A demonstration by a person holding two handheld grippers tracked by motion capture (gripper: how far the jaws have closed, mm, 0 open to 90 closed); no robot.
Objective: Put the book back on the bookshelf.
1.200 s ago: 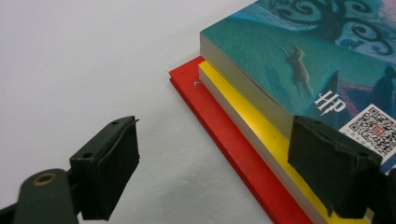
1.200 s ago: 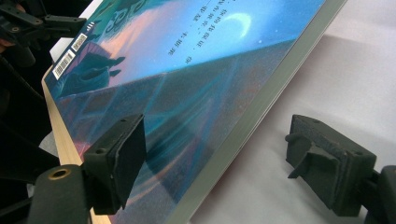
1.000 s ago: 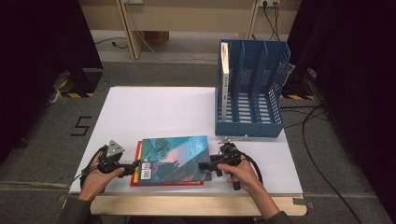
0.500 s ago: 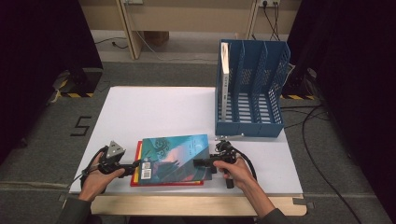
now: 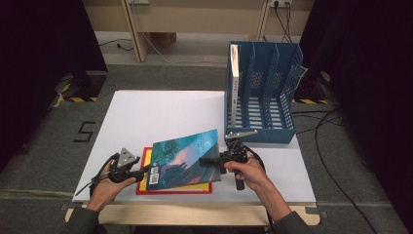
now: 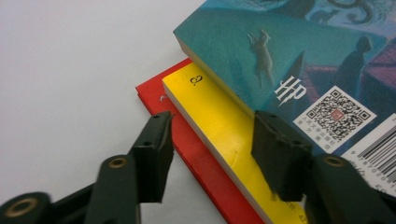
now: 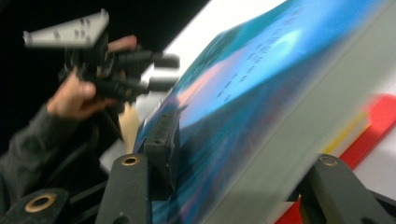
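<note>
The right claw [image 5: 207, 161] is clamped on the right edge of the teal paperback [image 5: 187, 156], one jaw on the cover and the other beneath it, as the right gripper view shows. That side of the book is tipped up off the stack, probably so it can be lifted free and stood upright.

The left claw [image 5: 143, 169] is spread open at the stack's left edge. In the left gripper view, one jaw rests over the teal paperback's barcode corner and the other hangs beside the red book [image 6: 187, 140], with the yellow book [image 6: 219, 126] between them. It grips nothing; it seems placed to steady the lower books.

Beyond the right claw stands the blue file rack [image 5: 263, 92] on the white table [image 5: 160, 112], a white book [image 5: 235, 78] upright in its leftmost slot. The rack looks like the paperback's likely destination.
</note>
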